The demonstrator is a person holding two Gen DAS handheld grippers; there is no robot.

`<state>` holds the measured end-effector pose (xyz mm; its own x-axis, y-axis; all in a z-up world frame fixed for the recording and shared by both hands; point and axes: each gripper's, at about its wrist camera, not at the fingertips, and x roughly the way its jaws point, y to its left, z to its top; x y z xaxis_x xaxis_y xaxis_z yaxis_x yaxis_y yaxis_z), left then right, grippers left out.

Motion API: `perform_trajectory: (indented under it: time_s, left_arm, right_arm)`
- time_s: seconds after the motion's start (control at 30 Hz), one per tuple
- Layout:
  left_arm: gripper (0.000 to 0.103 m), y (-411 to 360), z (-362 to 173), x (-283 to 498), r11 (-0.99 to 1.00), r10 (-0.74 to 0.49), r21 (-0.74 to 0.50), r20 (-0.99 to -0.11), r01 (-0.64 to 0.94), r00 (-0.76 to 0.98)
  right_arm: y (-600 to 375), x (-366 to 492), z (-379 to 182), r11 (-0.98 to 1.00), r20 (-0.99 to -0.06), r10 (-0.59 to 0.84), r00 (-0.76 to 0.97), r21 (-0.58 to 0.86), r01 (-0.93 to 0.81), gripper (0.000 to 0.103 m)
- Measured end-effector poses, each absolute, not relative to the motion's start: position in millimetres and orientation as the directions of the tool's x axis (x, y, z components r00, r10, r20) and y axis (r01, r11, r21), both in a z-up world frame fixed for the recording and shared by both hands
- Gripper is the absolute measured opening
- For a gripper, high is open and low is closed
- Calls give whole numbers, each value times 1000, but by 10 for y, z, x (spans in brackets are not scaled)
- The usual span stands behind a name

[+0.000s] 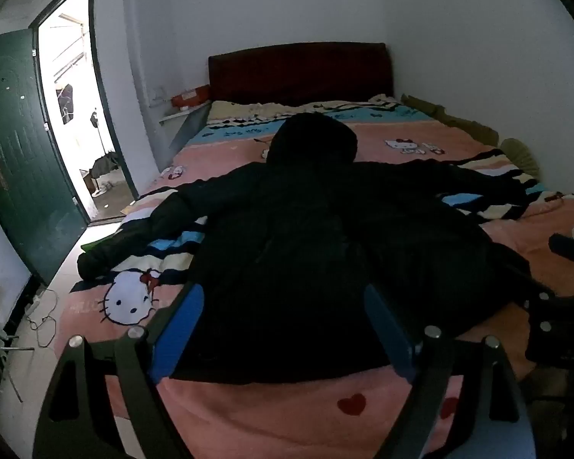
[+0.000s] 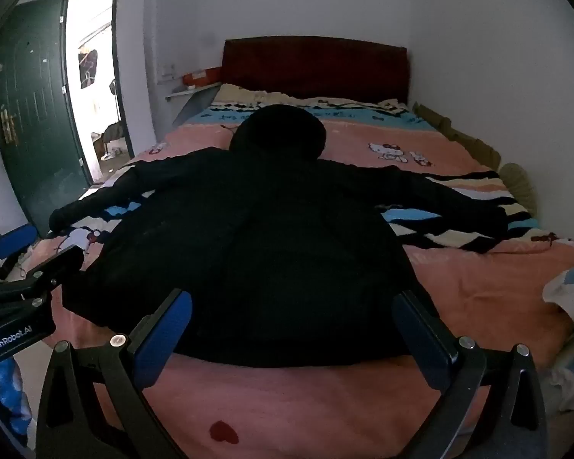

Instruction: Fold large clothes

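Pink cartoon-cat bedding covers the bed (image 2: pixel 478 287) that fills this small white-walled room, with a dark red headboard (image 2: pixel 313 65) at the far end and a green door (image 1: pixel 23 145) open at the far left. Both tools hover over the near edge of the bed. The left gripper (image 1: pixel 283 329) has its blue-padded fingers spread wide and holds nothing; the right gripper (image 2: pixel 292 332) is likewise spread and empty.

Straight ahead of both lies the black hooded jacket (image 2: pixel 248 260), flat on the bedding, hem nearest, hood (image 2: pixel 279 134) farthest. Its long axis runs near to far, and its sleeves stretch out left and right. The hem sits just beyond each pair of fingertips, so neither arm looks clearly nearer; the left sleeve cuff (image 1: pixel 92 260) lies on the left gripper's side.

White lettering on the left tool's body reads "GenRobot.AI" (image 2: pixel 10 338).
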<state>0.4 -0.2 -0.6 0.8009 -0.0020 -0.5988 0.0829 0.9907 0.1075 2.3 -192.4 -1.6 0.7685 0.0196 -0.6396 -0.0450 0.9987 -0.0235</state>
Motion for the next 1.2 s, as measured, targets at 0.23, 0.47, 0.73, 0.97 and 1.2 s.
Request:
perform_trajectory:
  time_s: [0.23,0.47,0.73,0.97,1.2]
  left_arm:
    - [86,-23,-49,66,991,-5,104,-606,85,795]
    - [86,-71,-112,132,991,-1,103,-609,80,793]
    - [86,-53,-159,113,991,-20,91,-618,97,786]
    - [86,-72,-170,132,991,-24,89,-620,100,784]
    - [86,-93,-198,166,991,-27,86,-625,102,780]
  right_arm:
    - [-1942,37,-9,998,-641,16,767,-30,-46,103]
    - [-1910,102,-94,999,-654,4,756,-38,-38,103]
    - [-1943,155,-128,999,-659,1,752,-36,-33,103]
    - [-1972,174,-144,999,-664,-8,748,-36,-22,103]
    - [-1997,210,-170,999,-669,-18,743,-37,-9,103]
